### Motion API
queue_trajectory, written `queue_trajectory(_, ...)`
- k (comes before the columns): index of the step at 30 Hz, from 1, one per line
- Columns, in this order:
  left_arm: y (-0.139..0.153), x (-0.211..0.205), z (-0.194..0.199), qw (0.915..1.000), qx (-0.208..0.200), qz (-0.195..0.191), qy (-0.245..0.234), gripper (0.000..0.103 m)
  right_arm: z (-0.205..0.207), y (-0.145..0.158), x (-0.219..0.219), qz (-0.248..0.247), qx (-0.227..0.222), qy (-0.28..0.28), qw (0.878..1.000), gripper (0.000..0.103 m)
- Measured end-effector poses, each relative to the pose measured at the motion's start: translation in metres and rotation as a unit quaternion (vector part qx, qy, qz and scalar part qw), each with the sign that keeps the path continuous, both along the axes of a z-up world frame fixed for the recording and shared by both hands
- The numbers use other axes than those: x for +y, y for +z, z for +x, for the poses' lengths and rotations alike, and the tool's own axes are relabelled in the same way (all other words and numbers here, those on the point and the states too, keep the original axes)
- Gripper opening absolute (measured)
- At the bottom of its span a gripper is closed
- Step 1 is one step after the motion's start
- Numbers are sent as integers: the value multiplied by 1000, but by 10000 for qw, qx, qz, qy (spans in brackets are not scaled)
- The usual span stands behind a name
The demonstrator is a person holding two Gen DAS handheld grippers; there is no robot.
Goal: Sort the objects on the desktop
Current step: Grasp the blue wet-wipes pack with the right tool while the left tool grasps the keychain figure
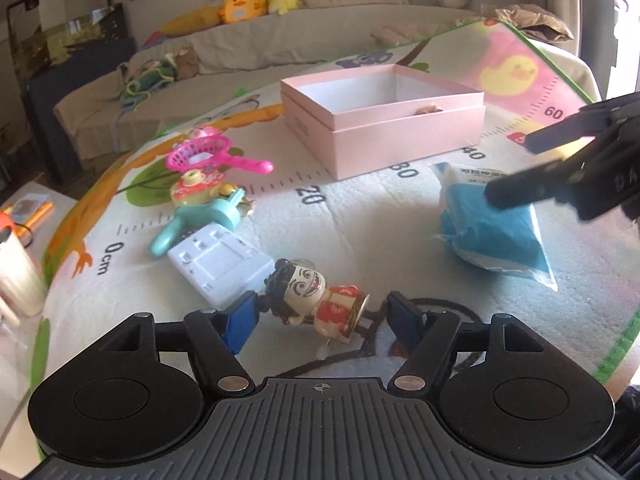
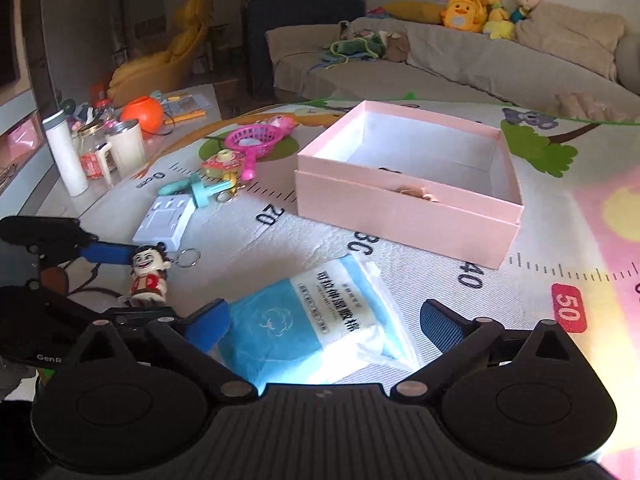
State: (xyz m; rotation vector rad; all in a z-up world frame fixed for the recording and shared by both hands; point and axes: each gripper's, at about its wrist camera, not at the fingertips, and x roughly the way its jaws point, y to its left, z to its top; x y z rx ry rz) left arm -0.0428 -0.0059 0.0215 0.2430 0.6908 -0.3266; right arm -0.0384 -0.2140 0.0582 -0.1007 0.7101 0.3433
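Observation:
A cartoon-boy keychain figure (image 1: 316,300) lies on the play mat between the open blue pads of my left gripper (image 1: 324,316); the pads stand on either side of it, not closed. It also shows in the right wrist view (image 2: 148,272). My right gripper (image 2: 324,320) is open around a blue and white cotton-pad packet (image 2: 316,320), which shows in the left wrist view (image 1: 492,228) too. An open pink box (image 2: 404,208) with a small brown object inside stands beyond.
A white plastic tray (image 1: 220,264), a teal toy (image 1: 196,216), a round yellow-pink toy (image 1: 192,188) and a pink net scoop (image 1: 212,156) lie at the left. Cups and bottles (image 2: 100,152) stand on a side table. A sofa is behind.

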Motion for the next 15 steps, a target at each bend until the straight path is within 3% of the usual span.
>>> queue_trajectory(2,1,10,1,9999,36,6,154,80,-3,12,-19,192,-184,-320,9991,102)
queue_trajectory(4,2,18,4,9996,128,-109,241,92,-8,22,-41,449,-263,-668,9964,103)
queue_trajectory(8,5,21,3,9994,139,-286,158,96,-15,23,-75,1036,111,-1249,9867,103)
queue_trajectory(12,4,12,-2,9996,132,-255,1,96,-3,-2,-58,1780,1018,-1168,9717,103)
queue_trajectory(15,1,8,-7,9998,109,-112,-85,97,14,-19,-15,1613,1250,-1021,9736,101)
